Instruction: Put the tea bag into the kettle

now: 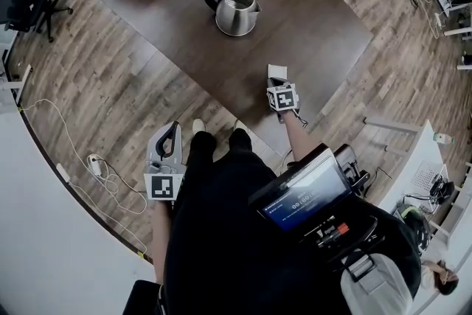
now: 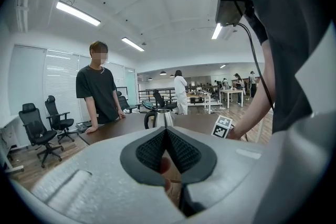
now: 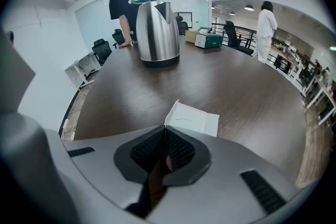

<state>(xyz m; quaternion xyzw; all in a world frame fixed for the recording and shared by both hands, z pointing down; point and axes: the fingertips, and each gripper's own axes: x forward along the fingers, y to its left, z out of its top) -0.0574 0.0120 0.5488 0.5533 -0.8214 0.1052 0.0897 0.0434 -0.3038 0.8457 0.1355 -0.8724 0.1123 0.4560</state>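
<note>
Steel kettle [image 1: 237, 11] stands on dark wood table [image 1: 317, 40], tea bag [image 3: 193, 119] near table edge, well apart from kettle.
R gripper [image 3: 167, 129] has jaws closed on near corner of the white tea bag. L gripper [image 2: 166, 134] is off the table beside person's leg, jaws pressed together w/ nothing between.

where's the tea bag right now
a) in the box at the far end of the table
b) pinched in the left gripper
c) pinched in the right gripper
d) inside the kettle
c: the right gripper view shows the white tea bag held at the tip of the right gripper, its fingers closed on it, short of the kettle; the left gripper is shut on nothing.
</note>
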